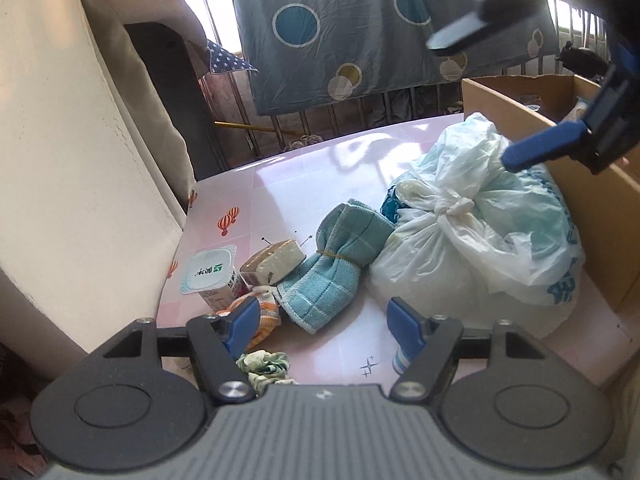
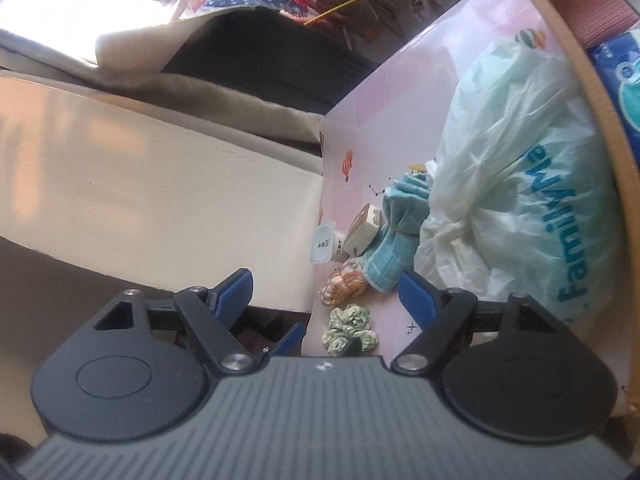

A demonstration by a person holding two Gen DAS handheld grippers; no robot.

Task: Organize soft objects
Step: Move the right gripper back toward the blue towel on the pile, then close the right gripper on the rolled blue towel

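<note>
Both claws gape empty — the left gripper (image 1: 320,324) over the towel (image 1: 338,258), the right gripper (image 2: 326,292) aside. A careless pinch could topple the yogurt cup (image 1: 210,276) — or snag the plastic bag (image 1: 472,236).

At frame centre a tied teal towel (image 1: 336,264) lies beside a knotted white plastic bag (image 1: 472,240), left gripper (image 1: 320,326) empty-jawed below
</note>
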